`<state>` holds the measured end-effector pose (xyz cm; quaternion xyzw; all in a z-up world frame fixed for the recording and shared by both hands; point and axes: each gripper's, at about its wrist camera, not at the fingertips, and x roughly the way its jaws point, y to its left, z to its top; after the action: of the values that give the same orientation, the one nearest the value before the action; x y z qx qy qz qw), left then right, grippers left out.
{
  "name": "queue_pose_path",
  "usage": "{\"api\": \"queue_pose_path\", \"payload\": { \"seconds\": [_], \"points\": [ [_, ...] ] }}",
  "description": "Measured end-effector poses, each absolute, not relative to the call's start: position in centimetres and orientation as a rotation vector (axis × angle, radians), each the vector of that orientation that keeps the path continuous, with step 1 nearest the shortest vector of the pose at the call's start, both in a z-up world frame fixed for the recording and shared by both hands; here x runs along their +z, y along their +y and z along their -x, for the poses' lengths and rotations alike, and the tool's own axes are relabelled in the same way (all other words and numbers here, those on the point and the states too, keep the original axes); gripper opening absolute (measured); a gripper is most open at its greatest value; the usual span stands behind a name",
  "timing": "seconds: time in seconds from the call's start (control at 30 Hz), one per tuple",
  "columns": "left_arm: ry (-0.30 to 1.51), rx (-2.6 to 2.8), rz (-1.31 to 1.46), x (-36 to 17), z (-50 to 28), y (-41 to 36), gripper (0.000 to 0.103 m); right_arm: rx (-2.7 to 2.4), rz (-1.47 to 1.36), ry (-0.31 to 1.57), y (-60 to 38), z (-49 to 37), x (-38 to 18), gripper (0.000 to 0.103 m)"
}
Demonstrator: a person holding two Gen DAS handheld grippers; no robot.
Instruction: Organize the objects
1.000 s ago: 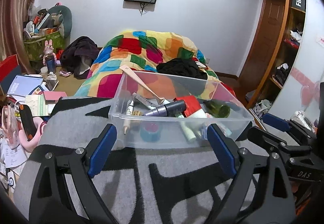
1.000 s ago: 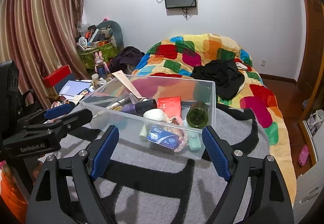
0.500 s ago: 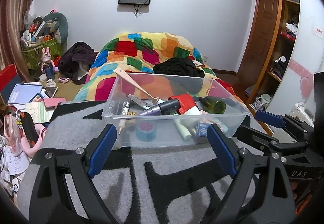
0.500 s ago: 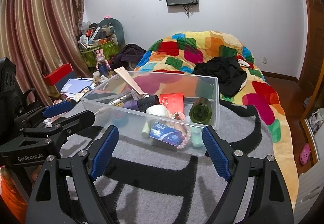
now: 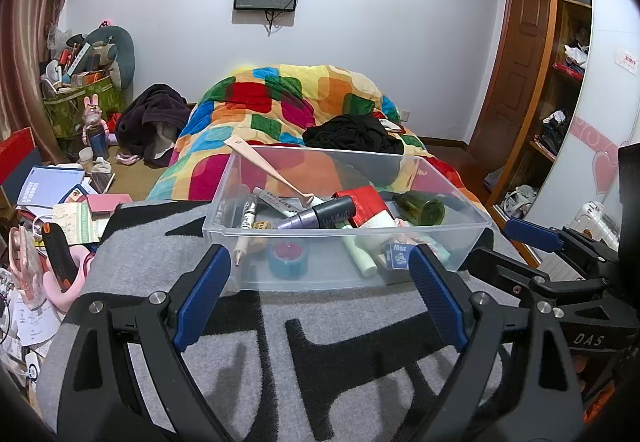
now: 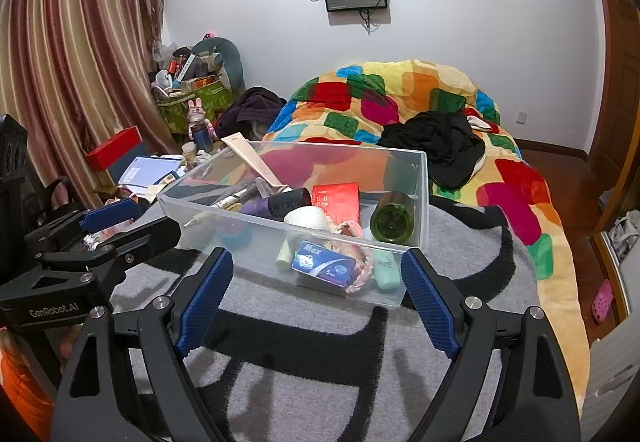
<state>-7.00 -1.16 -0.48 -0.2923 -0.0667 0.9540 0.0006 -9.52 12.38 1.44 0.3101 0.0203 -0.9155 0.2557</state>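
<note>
Clear bin (image 5: 320, 274) of clutter beyond wide-open left tongs (image 5: 320, 262) on grey blanket (image 5: 280, 362)

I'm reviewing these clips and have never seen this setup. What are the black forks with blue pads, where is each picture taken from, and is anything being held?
Each fork is a hand-held gripper with two blue-padded fingers; a person carries one in each hand, and there is no robot arm. A fisheye camera on each looks forward along its fingers. One picture comes from the left gripper, the other from the right gripper. Each view also catches the other gripper at its edge. Both are open and hold nothing.

Ahead, on a grey and black blanket, sits a clear plastic bin. In it lie a green bottle, a red box, a blue Max packet, a purple tube and a pink shoehorn. Behind is a bed with a colourful quilt.
</note>
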Motion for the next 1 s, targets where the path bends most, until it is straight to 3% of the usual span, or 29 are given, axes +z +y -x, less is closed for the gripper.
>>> {"api": "queue_pose_path", "payload": {
  "seconds": [1.0],
  "points": [
    [-0.239,3.004,0.952,-0.73,6.85,-1.2,0.092,-2.471,-0.843,0.01,12.77,9.57,1.47,0.088]
  ]
}}
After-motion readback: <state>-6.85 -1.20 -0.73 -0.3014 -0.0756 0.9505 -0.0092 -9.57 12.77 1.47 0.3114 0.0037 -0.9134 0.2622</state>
